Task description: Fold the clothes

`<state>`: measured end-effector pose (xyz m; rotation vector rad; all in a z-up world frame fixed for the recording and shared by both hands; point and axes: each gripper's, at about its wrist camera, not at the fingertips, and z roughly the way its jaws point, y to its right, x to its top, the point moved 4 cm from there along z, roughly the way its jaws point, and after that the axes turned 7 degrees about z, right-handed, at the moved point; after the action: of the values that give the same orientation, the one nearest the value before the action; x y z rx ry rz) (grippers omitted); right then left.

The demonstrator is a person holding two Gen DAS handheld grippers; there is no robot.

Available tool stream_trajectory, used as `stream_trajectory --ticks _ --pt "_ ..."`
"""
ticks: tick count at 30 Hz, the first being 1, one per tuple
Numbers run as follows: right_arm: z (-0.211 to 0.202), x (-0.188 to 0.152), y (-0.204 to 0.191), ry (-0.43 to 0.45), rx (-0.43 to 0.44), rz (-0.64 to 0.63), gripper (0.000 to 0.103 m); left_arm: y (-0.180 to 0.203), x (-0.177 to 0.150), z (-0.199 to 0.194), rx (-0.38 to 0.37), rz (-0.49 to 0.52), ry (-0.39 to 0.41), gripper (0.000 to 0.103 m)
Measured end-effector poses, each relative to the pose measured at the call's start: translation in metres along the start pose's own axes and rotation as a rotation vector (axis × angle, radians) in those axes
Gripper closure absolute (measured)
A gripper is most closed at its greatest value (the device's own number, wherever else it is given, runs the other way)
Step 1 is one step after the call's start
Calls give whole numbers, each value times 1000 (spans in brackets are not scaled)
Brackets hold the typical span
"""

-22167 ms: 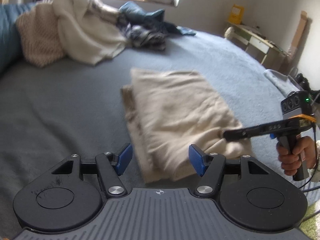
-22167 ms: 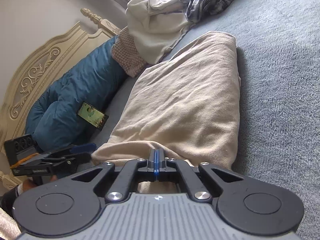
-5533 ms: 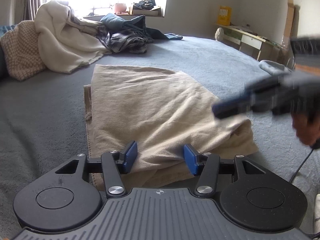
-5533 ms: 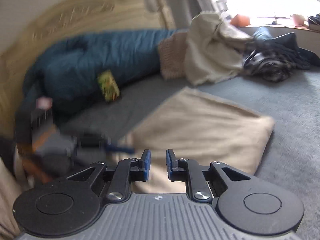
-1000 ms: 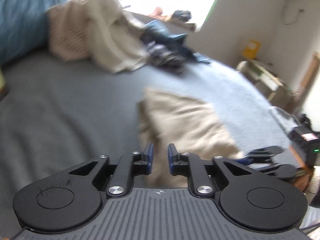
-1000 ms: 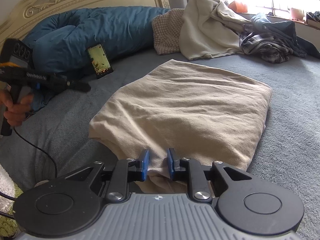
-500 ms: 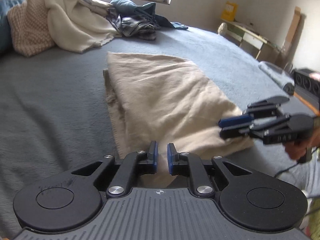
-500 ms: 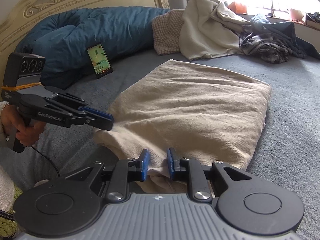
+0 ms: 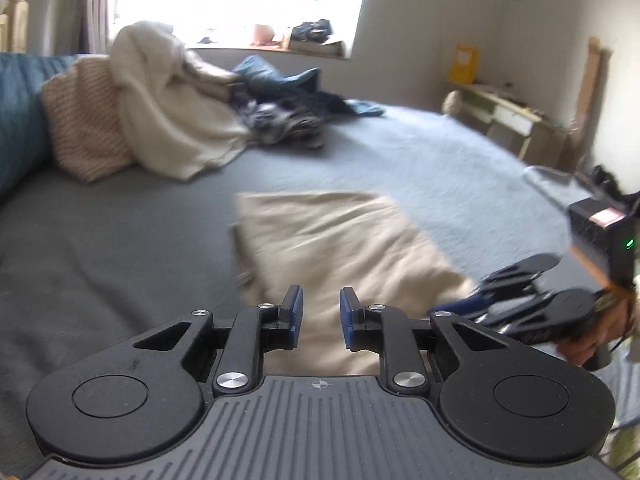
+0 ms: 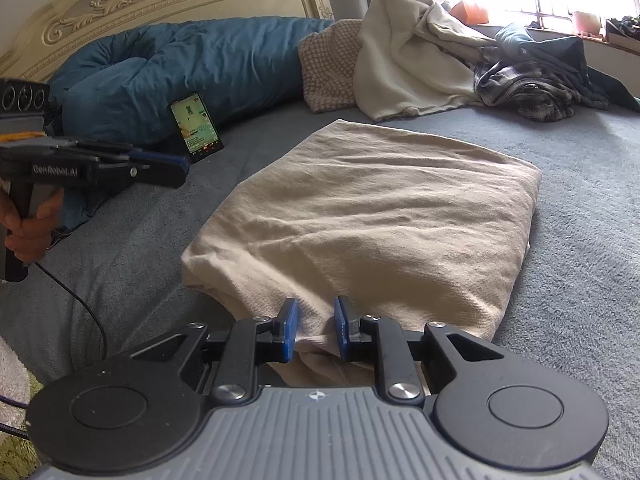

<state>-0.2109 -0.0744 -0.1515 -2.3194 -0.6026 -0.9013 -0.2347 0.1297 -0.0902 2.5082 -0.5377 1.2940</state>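
The beige cloth (image 10: 372,216) lies folded flat in the middle of the grey bed (image 10: 580,264), a thick rectangle with its layered edge toward the cameras. The right gripper (image 10: 313,328) has its jaws narrow on a bunched bit of that near edge; the fabric fills the gap between the blue pads, so it reads as a pinch on the cloth. The left gripper (image 9: 320,316) is off the cloth: in the right wrist view it hangs in the air over the bed, to the left of the cloth and apart from it, held by a hand (image 10: 30,224). Its jaws are opening, a narrow gap with nothing between them.

The risk, as I judge it, is a one-sided lift. If the right gripper pulls its corner over alone, the other near corner will drag and the stacked layers will slide out of line. The pinch may also hold only the top layers, so the lower ones would stay behind and the fold would open. The left wrist view is blurred, so its aim at the edge is uncertain; a miss there would nudge the cloth askew. The clothes pile (image 10: 460,60) and the phone (image 10: 196,126) lie well apart and pose little trouble.
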Motion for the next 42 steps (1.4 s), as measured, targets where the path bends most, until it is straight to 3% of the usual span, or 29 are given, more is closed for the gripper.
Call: stream_trajectory --ticks 4,8,42 --pt "0 0 0 0 -5 0 82 20 -2 30 -60 36 -39 77" --pt "0 0 0 1 -6 4 82 30 -28 63 -37 71 -129 75" --pt "0 1 1 2 -4 9 82 31 -36 59 -10 66 -99 73"
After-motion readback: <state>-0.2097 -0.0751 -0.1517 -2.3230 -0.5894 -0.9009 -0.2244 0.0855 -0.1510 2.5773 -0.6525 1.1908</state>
